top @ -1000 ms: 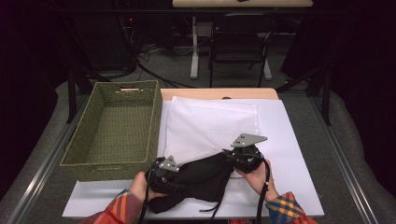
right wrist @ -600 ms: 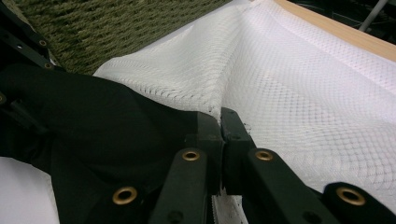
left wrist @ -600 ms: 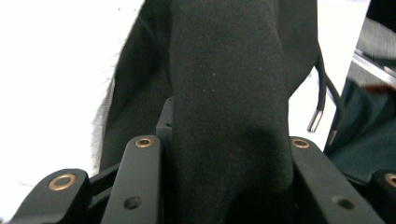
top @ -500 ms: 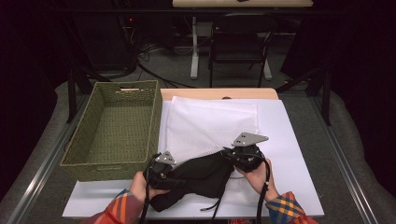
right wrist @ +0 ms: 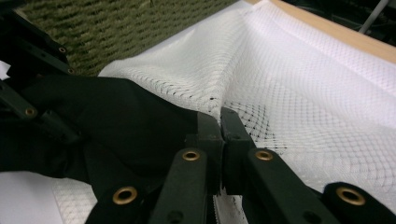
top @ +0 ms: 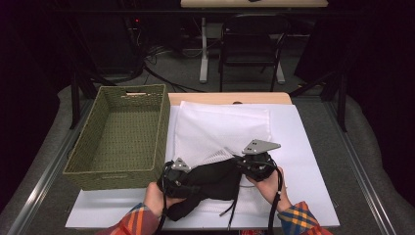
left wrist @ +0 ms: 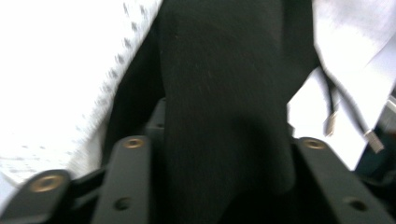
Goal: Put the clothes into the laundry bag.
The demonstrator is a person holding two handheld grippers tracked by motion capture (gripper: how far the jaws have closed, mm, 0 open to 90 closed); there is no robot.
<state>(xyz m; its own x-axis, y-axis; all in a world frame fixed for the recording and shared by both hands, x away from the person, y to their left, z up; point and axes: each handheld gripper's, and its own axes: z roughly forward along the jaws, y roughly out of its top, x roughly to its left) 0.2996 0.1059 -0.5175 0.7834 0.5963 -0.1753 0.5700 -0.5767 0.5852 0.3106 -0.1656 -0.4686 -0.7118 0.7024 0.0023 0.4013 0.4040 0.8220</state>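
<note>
The white sheet-covered table [top: 313, 147] carries everything in the high view, its pale wooden far edge showing beyond the sheet. On its left part stands the olive-green woven rectangular basket [top: 117, 137] with cut-out handles; its near wall lies just beside the left hand.

The white mesh laundry bag [top: 220, 129] lies flat at the centre of the sheet, right of the basket. Its near edge is raised into a ridge, seen as a peaked fold in the right gripper view [right wrist: 299, 79].

The black fabric garment [top: 210, 181] sits bunched at the near edge of the bag, between the two hands, with the mesh edge lifted above its far side. Dark drawstrings with metal tips [left wrist: 369, 135] trail from it onto the sheet.

The right gripper [top: 247, 164], held in the right hand [top: 266, 183], is clenched on the edge of the mesh bag: in its own view the two black jaws meet with the netting pinched between them [right wrist: 219, 126], the garment lying just to their left.

The left gripper [top: 183, 176], held in the left hand [top: 154, 196], has a thick fold of the garment between its jaws [left wrist: 224, 140]. The jaws have just been opening; the blurred view does not show whether the pads press on the cloth.

Plaid sleeves [top: 303, 218] enter from the bottom edge.
</note>
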